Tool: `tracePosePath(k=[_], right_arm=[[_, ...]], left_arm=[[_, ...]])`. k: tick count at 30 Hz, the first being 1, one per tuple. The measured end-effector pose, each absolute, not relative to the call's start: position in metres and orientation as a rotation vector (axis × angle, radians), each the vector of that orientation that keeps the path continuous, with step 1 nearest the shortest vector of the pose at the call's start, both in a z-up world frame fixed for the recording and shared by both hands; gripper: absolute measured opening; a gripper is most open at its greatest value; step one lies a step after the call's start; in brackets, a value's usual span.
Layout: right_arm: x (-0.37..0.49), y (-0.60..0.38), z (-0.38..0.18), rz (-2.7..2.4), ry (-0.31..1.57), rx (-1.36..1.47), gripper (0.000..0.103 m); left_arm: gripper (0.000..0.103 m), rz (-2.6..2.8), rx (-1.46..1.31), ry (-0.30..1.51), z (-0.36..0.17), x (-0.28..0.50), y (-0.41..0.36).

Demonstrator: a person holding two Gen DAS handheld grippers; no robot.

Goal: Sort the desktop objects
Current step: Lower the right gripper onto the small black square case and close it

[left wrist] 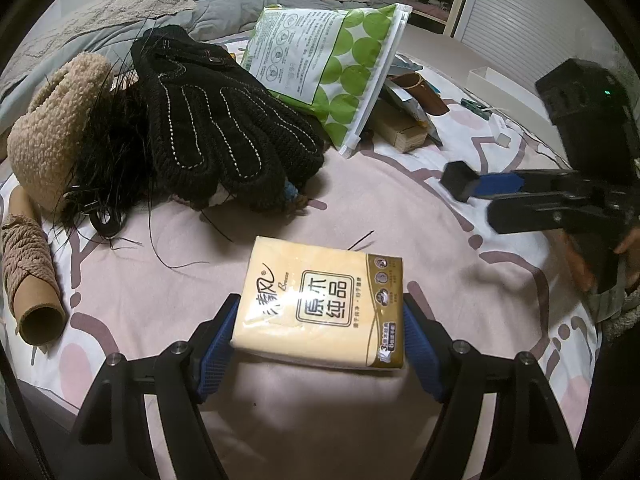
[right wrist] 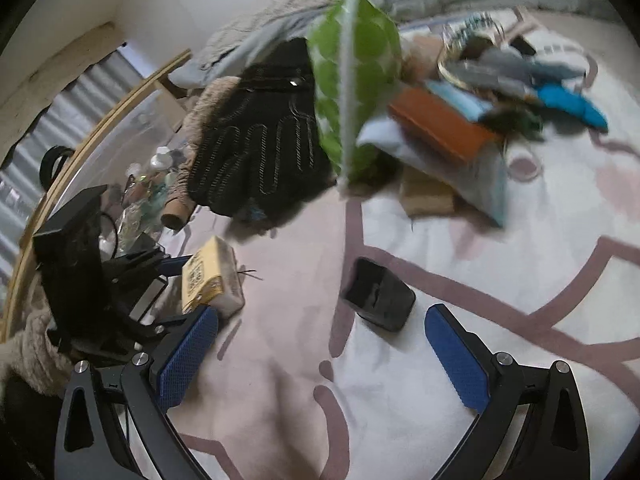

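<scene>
A: What is your left gripper (left wrist: pixel 318 320) doing?

B: Your left gripper is clamped on the yellow tissue pack (left wrist: pixel 320 304); both blue pads (left wrist: pixel 218 338) press against its two sides. From the right wrist view you can see the same pack (right wrist: pixel 212 280) sitting between the left gripper's fingers (right wrist: pixel 168 264), low over the pink patterned sheet (right wrist: pixel 440 240).

A: And your right gripper?

B: Your right gripper (right wrist: pixel 320 356) stands with its fingers wide apart and nothing between them. A small black box (right wrist: pixel 378 300) lies on the sheet just ahead of it, nearer the right-hand pad (right wrist: pixel 456 356) (whether the pad touches it, I cannot tell). In the left wrist view the right gripper (left wrist: pixel 480 188) hangs above the sheet off to the right of the pack.

A: What else is around you?

B: Behind the pack lies a black glove (left wrist: pixel 216 120) with white stitching, resting on a tan fleece thing (left wrist: pixel 52 132) and some dark hair-like strands. A green dotted pouch (left wrist: pixel 320 68) leans just beside the glove. A cardboard tube (left wrist: pixel 32 276) wrapped in brown cord lies at the left. Further right of the pouch there is a heap of small things, blurred in the right wrist view, with an orange box (right wrist: pixel 440 128) among them.
</scene>
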State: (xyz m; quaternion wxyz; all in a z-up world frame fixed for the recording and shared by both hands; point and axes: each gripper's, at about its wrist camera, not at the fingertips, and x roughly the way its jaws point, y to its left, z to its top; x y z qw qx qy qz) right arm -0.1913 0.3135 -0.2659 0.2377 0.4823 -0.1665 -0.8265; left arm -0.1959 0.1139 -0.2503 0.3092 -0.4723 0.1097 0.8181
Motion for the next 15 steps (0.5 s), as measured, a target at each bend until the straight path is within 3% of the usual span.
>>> tracePosePath(k=[6, 15], right_arm=[[-0.197, 0.310, -0.263, -2.201, -0.566, 1.279, 0.103], [-0.197, 0.291, -0.250, -2.211, -0.481, 1.227, 0.103]], left_arm=[[0.076, 2.158, -1.250, 0.289, -0.251, -0.194, 0.113], [0.076, 2.155, -1.253, 0.293, -0.253, -0.191, 0.111]])
